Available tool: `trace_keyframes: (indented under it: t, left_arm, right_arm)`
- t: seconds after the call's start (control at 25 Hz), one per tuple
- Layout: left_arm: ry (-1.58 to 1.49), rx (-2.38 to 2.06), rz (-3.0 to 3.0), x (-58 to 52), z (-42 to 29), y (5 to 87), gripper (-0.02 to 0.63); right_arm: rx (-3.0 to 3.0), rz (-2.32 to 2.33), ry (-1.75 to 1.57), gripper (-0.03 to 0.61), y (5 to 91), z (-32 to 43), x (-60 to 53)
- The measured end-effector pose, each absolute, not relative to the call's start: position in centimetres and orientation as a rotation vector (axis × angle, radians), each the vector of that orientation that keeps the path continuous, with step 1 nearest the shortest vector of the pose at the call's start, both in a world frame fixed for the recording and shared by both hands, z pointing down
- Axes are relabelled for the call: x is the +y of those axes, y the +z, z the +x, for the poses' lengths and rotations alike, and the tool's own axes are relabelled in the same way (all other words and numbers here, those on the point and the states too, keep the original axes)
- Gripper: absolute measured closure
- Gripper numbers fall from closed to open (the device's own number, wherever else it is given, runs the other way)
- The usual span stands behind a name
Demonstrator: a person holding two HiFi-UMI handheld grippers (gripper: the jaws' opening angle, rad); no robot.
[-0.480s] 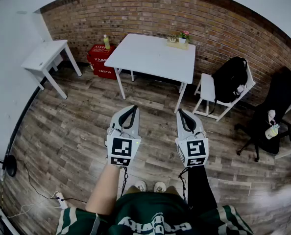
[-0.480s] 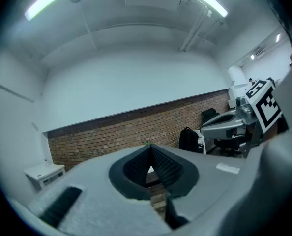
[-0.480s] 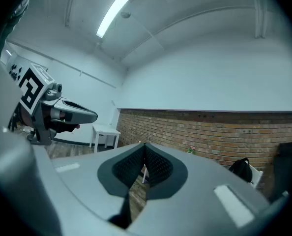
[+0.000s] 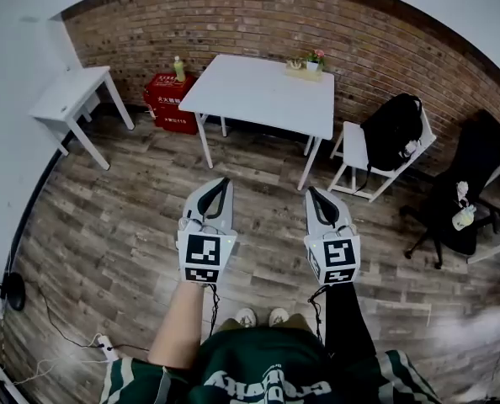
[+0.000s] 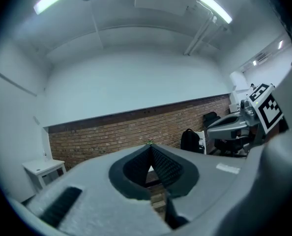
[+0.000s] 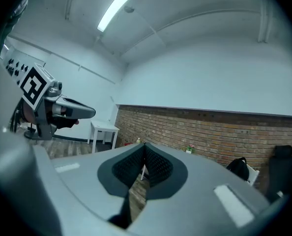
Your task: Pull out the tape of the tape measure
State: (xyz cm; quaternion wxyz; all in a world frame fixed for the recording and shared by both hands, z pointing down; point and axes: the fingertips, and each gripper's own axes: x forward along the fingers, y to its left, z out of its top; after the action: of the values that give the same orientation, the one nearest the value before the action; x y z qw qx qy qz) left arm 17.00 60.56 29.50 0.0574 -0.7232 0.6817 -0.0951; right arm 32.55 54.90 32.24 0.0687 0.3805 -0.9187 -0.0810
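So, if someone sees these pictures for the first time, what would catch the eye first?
First the two grippers held out over the wooden floor, the left gripper and the right gripper, both shut and empty. Behind them a white table stands before the brick wall, with a black backpack on a white chair to its right. No tape measure shows.

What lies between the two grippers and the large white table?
Only bare wooden floor, seen in the head view. The left gripper and right gripper, both shut and empty, point toward the large white table.
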Motion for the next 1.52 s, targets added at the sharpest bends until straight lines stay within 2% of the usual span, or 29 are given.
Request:
trace_keyframes:
  t: [0.2, 0.28, 0.36, 0.56, 1.04, 1.52]
  left_arm:
    - [-0.296, 2.064, -2.186, 60.8, 15.8, 29.9, 0.603]
    - [-0.29, 2.059, -2.192, 61.0, 15.3, 30.3, 0.581]
    - [-0.265, 2.055, -2.218, 61.1, 14.8, 30.6, 0.543]
    - [-0.233, 2.037, -2.249, 61.3, 14.2, 30.7, 0.517]
    - [-0.213, 2.047, -2.237, 58.0, 12.9, 30.6, 0.512]
    - [-0.212, 2.109, -2.217, 49.7, 10.4, 31.7, 0.491]
  right_arm:
    - [-2.759, 1.222, -0.216, 0.565, 32.4, 31.9, 54.7]
    - [-2.753, 1.239, -0.202, 0.562, 32.9, 31.6, 54.7]
    - [-2.751, 1.244, -0.196, 0.517, 33.3, 31.5, 54.8]
    - [-2.738, 1.252, -0.172, 0.499, 34.0, 31.4, 54.7]
    - [-2.771, 1.214, -0.167, 0.489, 34.3, 30.0, 50.7]
    - [-2.814, 1.142, -0.115, 0.472, 35.5, 27.4, 42.2]
